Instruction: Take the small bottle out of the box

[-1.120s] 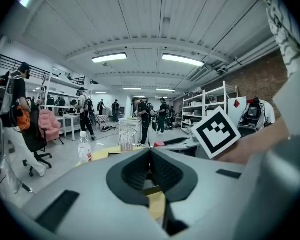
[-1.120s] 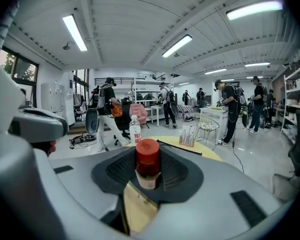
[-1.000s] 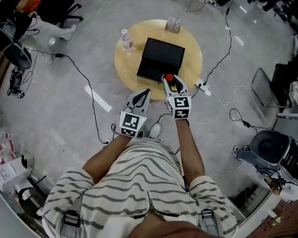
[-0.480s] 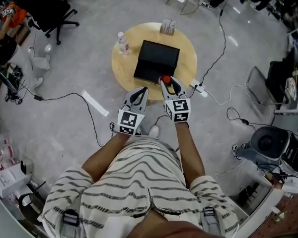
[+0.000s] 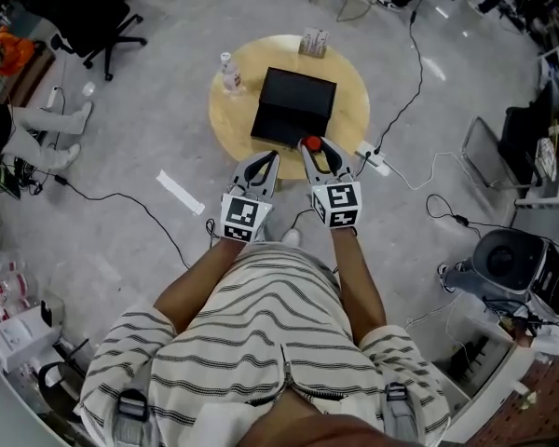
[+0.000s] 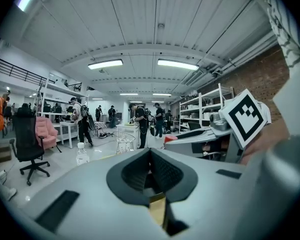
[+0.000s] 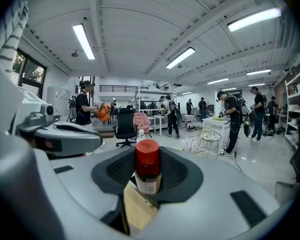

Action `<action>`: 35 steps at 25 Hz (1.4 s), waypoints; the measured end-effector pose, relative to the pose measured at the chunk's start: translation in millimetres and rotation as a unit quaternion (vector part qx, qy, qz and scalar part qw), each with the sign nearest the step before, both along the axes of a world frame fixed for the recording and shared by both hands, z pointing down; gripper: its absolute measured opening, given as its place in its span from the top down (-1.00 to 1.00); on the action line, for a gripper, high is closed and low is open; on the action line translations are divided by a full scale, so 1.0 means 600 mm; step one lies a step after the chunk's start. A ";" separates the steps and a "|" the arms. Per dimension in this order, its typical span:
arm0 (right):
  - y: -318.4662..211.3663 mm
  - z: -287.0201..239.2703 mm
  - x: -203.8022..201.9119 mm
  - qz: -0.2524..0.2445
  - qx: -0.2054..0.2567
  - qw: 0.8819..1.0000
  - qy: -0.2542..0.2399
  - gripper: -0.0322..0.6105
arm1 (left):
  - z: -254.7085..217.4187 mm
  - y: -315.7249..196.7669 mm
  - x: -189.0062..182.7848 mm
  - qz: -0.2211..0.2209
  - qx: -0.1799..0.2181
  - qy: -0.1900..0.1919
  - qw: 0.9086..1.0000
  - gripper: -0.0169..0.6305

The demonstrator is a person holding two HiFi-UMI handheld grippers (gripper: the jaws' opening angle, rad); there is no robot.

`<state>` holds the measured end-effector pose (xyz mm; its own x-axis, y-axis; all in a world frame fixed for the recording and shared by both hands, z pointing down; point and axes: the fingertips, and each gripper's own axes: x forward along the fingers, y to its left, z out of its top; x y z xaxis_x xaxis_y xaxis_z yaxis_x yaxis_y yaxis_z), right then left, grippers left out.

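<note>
Right gripper (image 7: 148, 180) shut snug on the small bottle (image 7: 148, 166). Red cap on top, pale label below, standing straight up between the dark pads. Held outside the black box (image 5: 295, 108), just beside its near right corner.

Left gripper (image 6: 151, 170) pressed together, with nothing inside. Hangs just in front of the box's near edge, toward the left end, close by the right gripper.

Black box flat and dark all over, with a lower step along its near side. Open or closed, and anything inside, not to be made out from above. Sits in the middle of a round wooden table (image 5: 354, 110). Behind the box's far left corner, a clear water bottle (image 5: 229, 73) with a white cap, standing up. Straight behind the box, at the far rim, a small pale carton (image 5: 313, 42), too small to tell what it holds.

All around, a shiny grey floor (image 5: 168, 128). To the right of the box, down on the floor, a white power strip (image 5: 373, 160) with long dark cables. To the left and nearer than the box, a flat white strip (image 5: 181, 192). Far off to the left and behind the box, a black office chair (image 5: 93, 17). Farther back, people standing at white tables, shelves, and long lights on a white ceiling.
</note>
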<state>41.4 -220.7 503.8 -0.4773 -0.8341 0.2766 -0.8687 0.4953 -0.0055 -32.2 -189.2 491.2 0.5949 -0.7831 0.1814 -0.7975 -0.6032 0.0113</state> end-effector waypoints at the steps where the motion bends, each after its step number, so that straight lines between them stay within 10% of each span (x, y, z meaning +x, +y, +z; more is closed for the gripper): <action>1: 0.002 -0.001 0.000 0.000 0.000 1.000 0.000 0.43 | -0.001 -0.001 0.001 0.001 0.000 0.000 1.000 0.88; 35: 0.042 -0.020 0.007 0.006 0.009 1.000 -0.018 0.44 | -0.009 -0.006 0.014 0.021 0.006 0.002 1.000 0.88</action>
